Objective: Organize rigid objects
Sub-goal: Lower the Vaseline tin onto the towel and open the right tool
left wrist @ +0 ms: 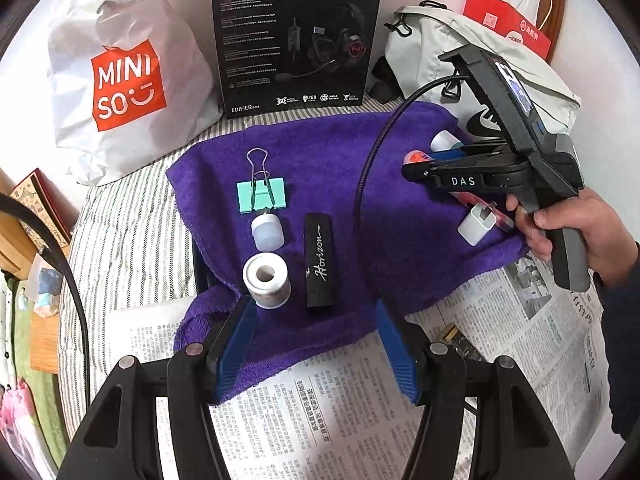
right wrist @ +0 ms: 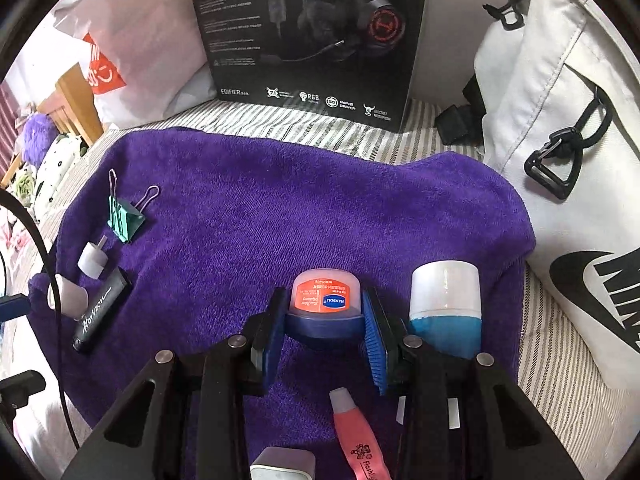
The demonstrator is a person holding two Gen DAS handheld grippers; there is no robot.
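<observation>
A purple towel (left wrist: pixel 344 168) (right wrist: pixel 280 208) holds the objects. On its left lie a teal binder clip (left wrist: pixel 262 196) (right wrist: pixel 124 218), a small white cap (left wrist: pixel 267 233) (right wrist: pixel 93 260), a white roll (left wrist: pixel 266 280) (right wrist: pixel 68 294) and a black Horizon stick (left wrist: pixel 320 264) (right wrist: pixel 100 312). My left gripper (left wrist: pixel 316 344) is open just in front of the roll and stick. My right gripper (right wrist: pixel 325 334) (left wrist: pixel 420 162) is shut on a small orange-lidded jar (right wrist: pixel 325 292) (left wrist: pixel 416 157). Beside it stand a blue bottle with white cap (right wrist: pixel 444 304) (left wrist: pixel 442 140), a pink tube (right wrist: pixel 358 436) and a white charger (left wrist: pixel 478 224).
A black headset box (left wrist: pixel 296 36) (right wrist: pixel 312 36) stands behind the towel. A Miniso bag (left wrist: pixel 120 80) (right wrist: pixel 104 68) is at left, a white Nike bag (right wrist: pixel 560 160) (left wrist: pixel 460 48) at right. Newspaper (left wrist: pixel 340 408) lies in front. Cables (left wrist: pixel 372 168) cross the scene.
</observation>
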